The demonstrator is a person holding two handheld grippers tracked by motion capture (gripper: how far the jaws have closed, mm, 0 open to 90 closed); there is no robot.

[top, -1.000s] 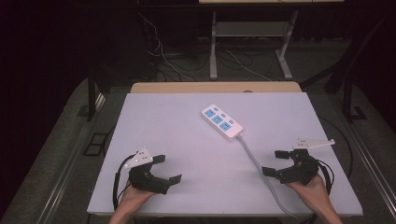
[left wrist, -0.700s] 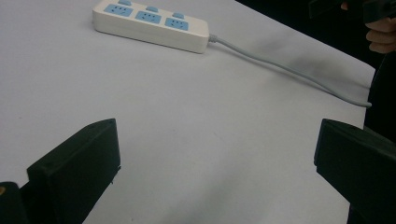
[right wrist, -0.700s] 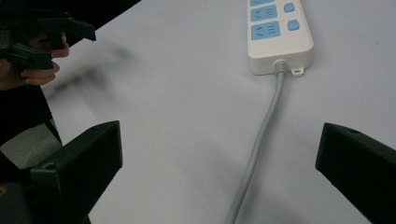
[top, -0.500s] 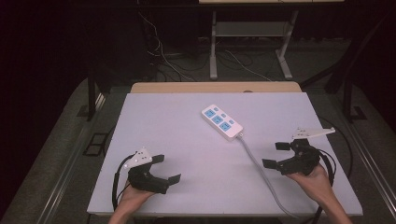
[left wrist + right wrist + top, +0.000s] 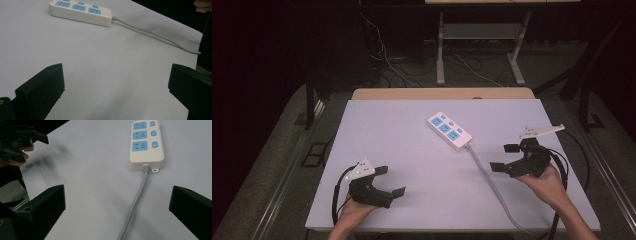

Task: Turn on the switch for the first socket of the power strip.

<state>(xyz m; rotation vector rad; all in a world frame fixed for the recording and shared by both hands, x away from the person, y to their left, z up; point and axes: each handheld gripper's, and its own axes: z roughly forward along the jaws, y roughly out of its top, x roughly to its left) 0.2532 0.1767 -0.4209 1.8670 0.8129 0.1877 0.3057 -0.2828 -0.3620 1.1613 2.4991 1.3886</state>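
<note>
A white power strip (image 5: 450,131) with blue sockets lies near the middle of the white table (image 5: 392,145); its grey cable (image 5: 492,182) runs toward the front right edge. My left gripper (image 5: 389,180) rests low at the front left, open, nothing between its jaws. My right gripper (image 5: 505,157) hovers at the right, open and empty, just right of the cable. In the left gripper view the strip (image 5: 80,8) lies far ahead. In the right gripper view the strip (image 5: 146,143) and cable (image 5: 136,205) lie straight ahead between the jaws.
Beyond the table's far edge stand a wooden board (image 5: 442,93), metal stand legs (image 5: 440,55) and loose cables (image 5: 387,65) on the dark floor. A black cable (image 5: 574,150) loops off the table's right side.
My right gripper has lifted and moved away from the front edge, toward the power strip. The left gripper has stayed in place.
</note>
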